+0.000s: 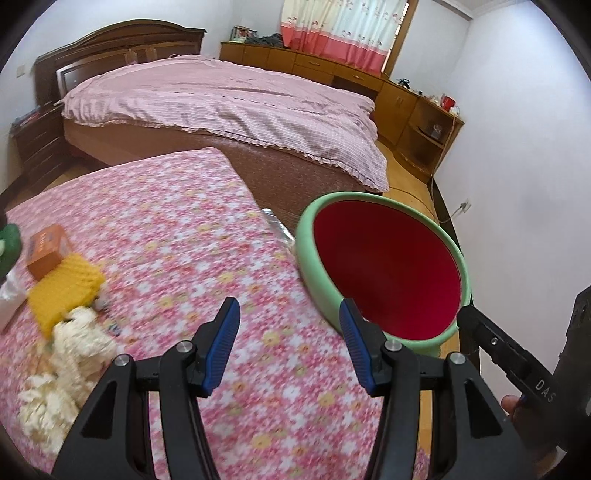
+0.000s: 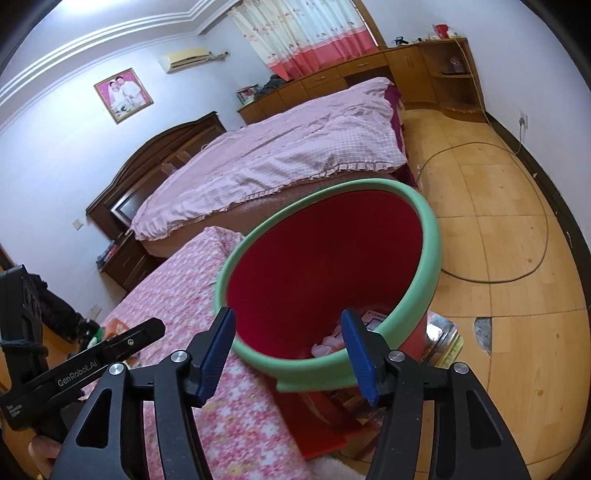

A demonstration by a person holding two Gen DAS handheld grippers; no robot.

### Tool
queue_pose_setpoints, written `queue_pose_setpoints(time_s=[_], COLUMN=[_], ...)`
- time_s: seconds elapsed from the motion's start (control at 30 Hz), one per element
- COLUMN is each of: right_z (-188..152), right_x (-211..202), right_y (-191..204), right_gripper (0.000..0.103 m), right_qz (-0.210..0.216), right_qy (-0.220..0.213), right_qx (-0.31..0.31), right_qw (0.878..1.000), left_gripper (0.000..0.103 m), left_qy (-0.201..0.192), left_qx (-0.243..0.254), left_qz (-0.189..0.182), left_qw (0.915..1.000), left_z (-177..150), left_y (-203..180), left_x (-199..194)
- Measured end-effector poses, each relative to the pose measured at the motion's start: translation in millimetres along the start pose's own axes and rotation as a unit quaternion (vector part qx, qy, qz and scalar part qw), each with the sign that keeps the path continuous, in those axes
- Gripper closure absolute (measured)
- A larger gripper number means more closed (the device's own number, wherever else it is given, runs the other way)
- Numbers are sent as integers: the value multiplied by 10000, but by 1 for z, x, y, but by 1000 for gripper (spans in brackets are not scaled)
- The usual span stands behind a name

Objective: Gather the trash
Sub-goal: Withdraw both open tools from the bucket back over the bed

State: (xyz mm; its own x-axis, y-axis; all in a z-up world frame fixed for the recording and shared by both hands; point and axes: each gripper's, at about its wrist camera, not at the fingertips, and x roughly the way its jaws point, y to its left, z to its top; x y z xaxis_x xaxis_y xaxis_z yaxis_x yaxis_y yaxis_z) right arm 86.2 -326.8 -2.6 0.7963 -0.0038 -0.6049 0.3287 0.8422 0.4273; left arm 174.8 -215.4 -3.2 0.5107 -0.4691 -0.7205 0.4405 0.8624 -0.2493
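My left gripper and right gripper gape empty above the floral cloth, beside the bin; bed beyond.

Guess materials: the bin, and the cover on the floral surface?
Bin: looks like plastic, red walls, pale green rim, smooth and matte with even colour. Floral cover: looks like soft printed fabric, possibly fleece; matte, slightly fuzzy, no sheen, though motion blur leaves it open.

Bedroom w/ pink-quilted bed, wood cabinets, curtained window, parquet floor.
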Motion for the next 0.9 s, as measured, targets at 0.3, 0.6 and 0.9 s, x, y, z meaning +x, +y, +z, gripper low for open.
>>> queue_pose_setpoints(time_s=[0.3,0.6,0.9], right_z=[-15,-33,-51], right_x=[-5,-9,-8], right_y=[30,59,76], right_gripper=[33,32,32], right_qz=[172,377,416], right_qy=[115,250,429], right_qx=[-257,-511,-689], right_qw=[9995,9977,9958], left_gripper=[47,47,45], left_qy=[-186,-212,-192], left_qx=[-196,-511,-853], left_qz=[284,637,1154], left_qw=[9992,9964,9895], left_z=[-14,-36,-57], left_y=[32,75,121], left_x=[-37,-66,-82])
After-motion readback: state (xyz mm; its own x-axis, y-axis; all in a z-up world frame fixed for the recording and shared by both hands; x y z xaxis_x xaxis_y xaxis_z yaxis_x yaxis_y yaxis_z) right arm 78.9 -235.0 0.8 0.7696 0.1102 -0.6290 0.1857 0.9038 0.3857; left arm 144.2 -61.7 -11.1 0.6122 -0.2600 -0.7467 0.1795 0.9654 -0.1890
